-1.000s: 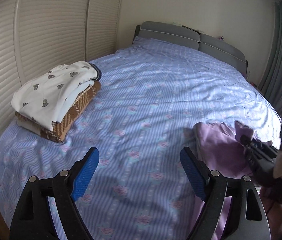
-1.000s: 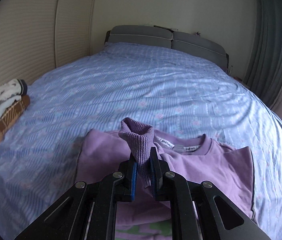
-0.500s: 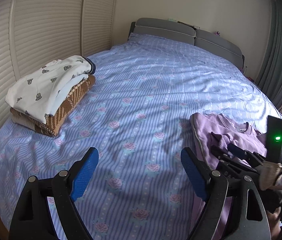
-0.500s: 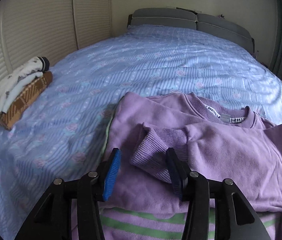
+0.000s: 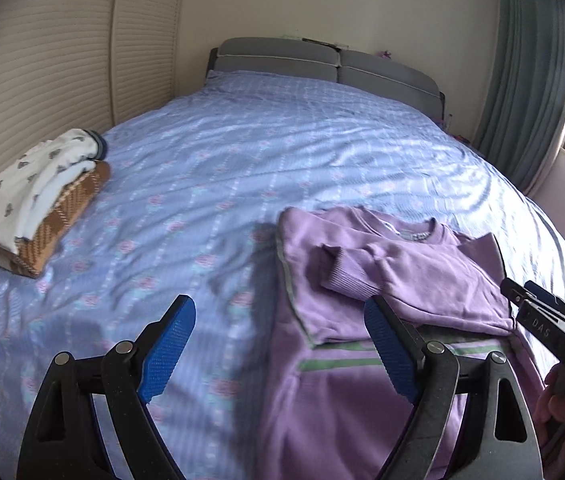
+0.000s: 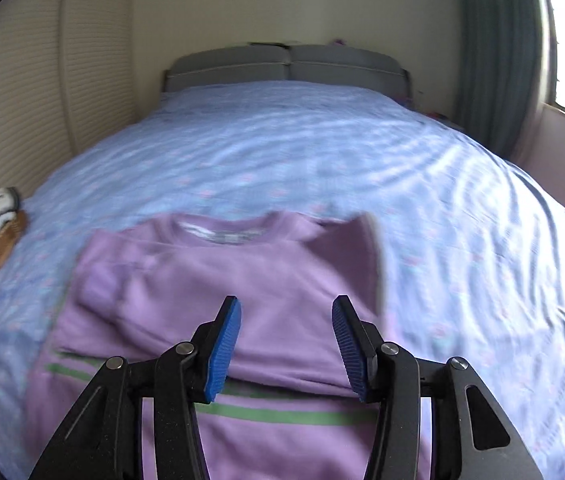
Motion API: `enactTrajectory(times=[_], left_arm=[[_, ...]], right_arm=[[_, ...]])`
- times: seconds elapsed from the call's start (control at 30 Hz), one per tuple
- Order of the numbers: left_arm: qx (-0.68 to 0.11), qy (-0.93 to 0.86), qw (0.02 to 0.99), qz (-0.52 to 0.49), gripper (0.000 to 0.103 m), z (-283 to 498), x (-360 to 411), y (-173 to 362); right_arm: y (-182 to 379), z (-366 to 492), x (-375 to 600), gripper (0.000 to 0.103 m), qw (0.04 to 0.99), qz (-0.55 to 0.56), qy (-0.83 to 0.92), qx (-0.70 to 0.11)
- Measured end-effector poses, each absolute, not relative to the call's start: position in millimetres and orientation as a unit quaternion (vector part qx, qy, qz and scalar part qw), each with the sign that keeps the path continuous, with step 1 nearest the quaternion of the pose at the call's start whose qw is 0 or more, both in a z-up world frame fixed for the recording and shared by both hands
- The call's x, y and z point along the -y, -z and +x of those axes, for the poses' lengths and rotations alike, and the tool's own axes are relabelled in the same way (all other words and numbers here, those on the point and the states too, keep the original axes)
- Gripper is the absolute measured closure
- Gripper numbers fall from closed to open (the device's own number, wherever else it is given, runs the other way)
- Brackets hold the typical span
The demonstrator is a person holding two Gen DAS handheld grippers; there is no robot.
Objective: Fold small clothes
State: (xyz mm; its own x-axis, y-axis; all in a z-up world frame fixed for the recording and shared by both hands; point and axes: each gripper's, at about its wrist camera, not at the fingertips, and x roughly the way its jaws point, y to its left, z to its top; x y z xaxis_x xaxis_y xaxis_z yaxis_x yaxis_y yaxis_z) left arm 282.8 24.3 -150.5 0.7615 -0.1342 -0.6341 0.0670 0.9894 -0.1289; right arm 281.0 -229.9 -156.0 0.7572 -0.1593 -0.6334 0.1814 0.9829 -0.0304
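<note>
Right gripper [image 6: 286, 344]: its jaws have just been opening and now stand apart over the purple sweatshirt [image 6: 242, 288]; nothing is between the pads, the fabric lies below them.
Left gripper [image 5: 278, 352]: spread wide and empty, above the bed [image 5: 282, 152], with its right finger over the left edge of the sweatshirt [image 5: 402, 272].
Place of the sweatshirt: flat on the near part of the bed, collar toward the headboard [image 5: 322, 60], green stripes [image 6: 282, 412] near the hem on the side of the camera.
Done, as it looks: one sleeve [image 5: 362, 268] is already laid across the chest, its ribbed cuff [image 5: 342, 272] toward the left edge. A pile of folded clothes [image 5: 30, 200] lies at the left side of the bed, well apart.
Left to do, in my judgement: the sides look turned in, but the lower part with the stripes is not yet folded up; then the sweatshirt can go to the pile.
Not clear: the right wrist view is blurred, so fine folds on the right side cannot be read.
</note>
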Motion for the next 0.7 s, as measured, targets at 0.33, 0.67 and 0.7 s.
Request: enactTrajectory(times=[0.33, 0.67, 0.7], left_arm=[[-0.344, 0.061, 0.937, 0.001, 0.017, 241.7, 11.3, 165.0], [-0.335, 0.045, 0.941, 0.026, 0.017, 157.9, -0.8, 175.6], [-0.337, 0.043, 0.940, 0.025, 0.017, 153.8, -3.1, 178.3]], right_arm=[[167.8, 221.7, 299.1, 0.054, 0.916, 0.101, 0.118, -0.369], [182.2, 116.1, 283.7, 0.043, 0.919, 0.087, 0.124, -0.365], [186.2, 109.5, 284.2, 0.043, 0.916, 0.085, 0.127, -0.370]])
